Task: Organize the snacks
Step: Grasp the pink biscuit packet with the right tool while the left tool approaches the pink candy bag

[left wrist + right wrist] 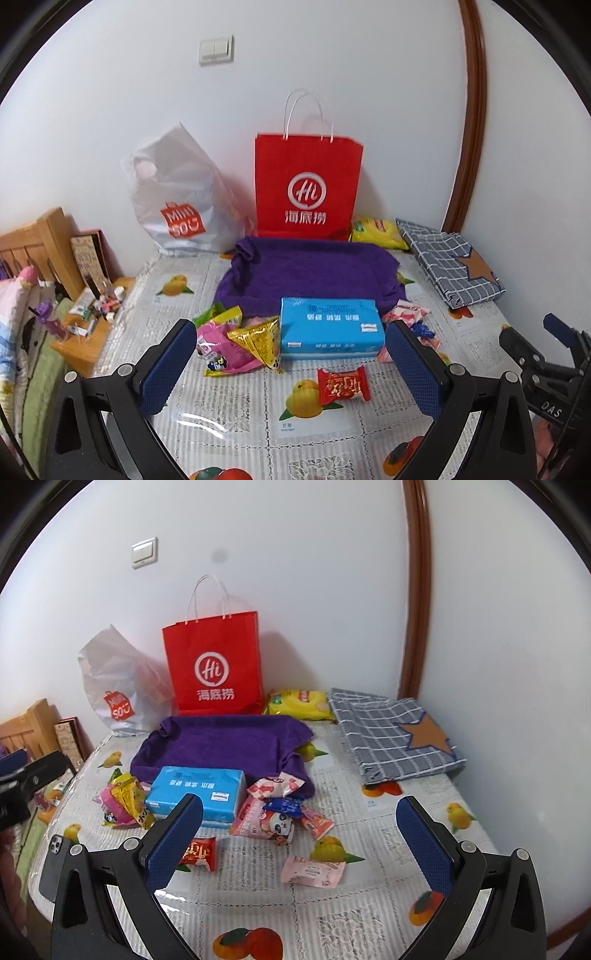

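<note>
Snack packets lie scattered on the fruit-print tablecloth (236, 410) around a blue tissue pack (328, 328) (197, 794). A red candy (343, 386) (199, 853) lies near the front. A gold triangular packet (260, 341) and pink packets (218, 350) lie left of the tissue pack. A pink wrapper (314, 871) and panda packets (273, 823) lie to its right. A purple cloth-lined tray (314, 273) (221, 746) sits behind. My left gripper (291, 365) is open and empty above the front of the table. My right gripper (299, 842) is open and empty.
A red paper bag (306, 188) (216, 668) and a white plastic bag (177, 206) (118, 694) stand against the wall. A yellow chip bag (376, 232) (299, 703) and a grey checked cloth bag (450, 262) (395, 734) lie at the back right. A phone (55, 867) lies at the table's left edge.
</note>
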`<state>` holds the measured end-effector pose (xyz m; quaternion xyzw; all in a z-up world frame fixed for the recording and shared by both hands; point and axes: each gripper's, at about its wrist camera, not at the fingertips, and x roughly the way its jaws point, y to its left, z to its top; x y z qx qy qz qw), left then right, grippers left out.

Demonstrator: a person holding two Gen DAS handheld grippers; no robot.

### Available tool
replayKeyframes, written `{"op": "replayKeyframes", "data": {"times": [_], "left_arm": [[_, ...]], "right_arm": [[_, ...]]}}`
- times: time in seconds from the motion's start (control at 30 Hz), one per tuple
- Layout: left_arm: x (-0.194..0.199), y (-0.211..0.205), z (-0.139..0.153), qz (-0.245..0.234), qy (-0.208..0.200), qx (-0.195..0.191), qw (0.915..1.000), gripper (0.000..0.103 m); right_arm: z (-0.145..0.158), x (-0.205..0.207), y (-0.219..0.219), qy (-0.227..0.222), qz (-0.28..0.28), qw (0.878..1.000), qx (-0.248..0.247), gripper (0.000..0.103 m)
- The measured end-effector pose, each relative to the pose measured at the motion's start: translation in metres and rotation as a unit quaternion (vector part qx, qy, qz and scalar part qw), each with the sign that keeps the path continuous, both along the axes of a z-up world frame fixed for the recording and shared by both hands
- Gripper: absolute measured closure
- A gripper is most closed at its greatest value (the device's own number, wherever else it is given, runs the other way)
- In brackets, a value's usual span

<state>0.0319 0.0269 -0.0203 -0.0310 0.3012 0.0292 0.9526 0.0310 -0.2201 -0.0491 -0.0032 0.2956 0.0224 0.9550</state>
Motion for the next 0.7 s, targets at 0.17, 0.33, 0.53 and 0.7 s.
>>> {"op": "replayKeyframes", "data": {"times": [0.17,0.33,0.53,0.7], "left_arm": [[0.020,0.012,-0.028,0.001,0.027,-0.010,0.9996,0.001],[0.041,0.022,-0.061,0.012,0.062,-0.018,0.9978,0.002],[0.057,0.024,-0.088,0.001,0.086,-0.007,0.9963,0.002],[0.067,0.024,-0.103,-0.011,0.108,-0.020,0.9939,0.002]], "right_arm": [[-0.039,0.017,-0.008,0.037,-0.014,0.999,-0.018,0.000],[-0.084,0.041,-0.021,0.105,-0.011,0.994,0.010,0.010],[-0.123,0.059,-0.016,0.137,0.033,0.990,-0.008,0.023],[-0.139,0.060,-0.014,0.160,0.067,0.984,-0.040,0.030]]}}
